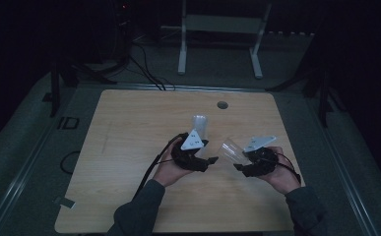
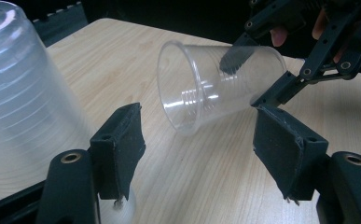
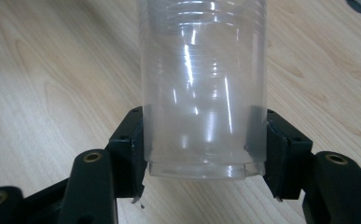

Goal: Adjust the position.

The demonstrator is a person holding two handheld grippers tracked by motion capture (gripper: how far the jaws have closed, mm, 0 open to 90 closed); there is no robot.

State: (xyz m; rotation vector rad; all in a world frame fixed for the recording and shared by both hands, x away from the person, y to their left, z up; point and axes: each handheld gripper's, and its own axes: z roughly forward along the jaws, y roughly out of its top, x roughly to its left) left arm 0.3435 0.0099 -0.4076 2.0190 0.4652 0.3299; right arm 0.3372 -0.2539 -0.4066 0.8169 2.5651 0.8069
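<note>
A clear plastic cup (image 1: 230,150) lies tilted in the air over the wooden table (image 1: 129,147), its mouth turned toward my left hand. My right gripper (image 1: 242,162) is shut on its base; in the right gripper view the pads (image 3: 131,144) press both sides of the cup (image 3: 204,70). An upside-down stack of frosted cups (image 1: 200,125) stands on the table just beyond my left gripper (image 1: 211,161). In the left gripper view that gripper (image 2: 196,126) stands open with nothing between its jaws, the stack (image 2: 19,93) is at its left, and the held cup (image 2: 206,88) faces it.
A round grommet hole (image 1: 222,104) sits near the table's far edge. A white metal frame (image 1: 222,24) and loose cables (image 1: 143,64) are on the dark floor behind. A bit of tape (image 1: 65,201) marks the near left corner.
</note>
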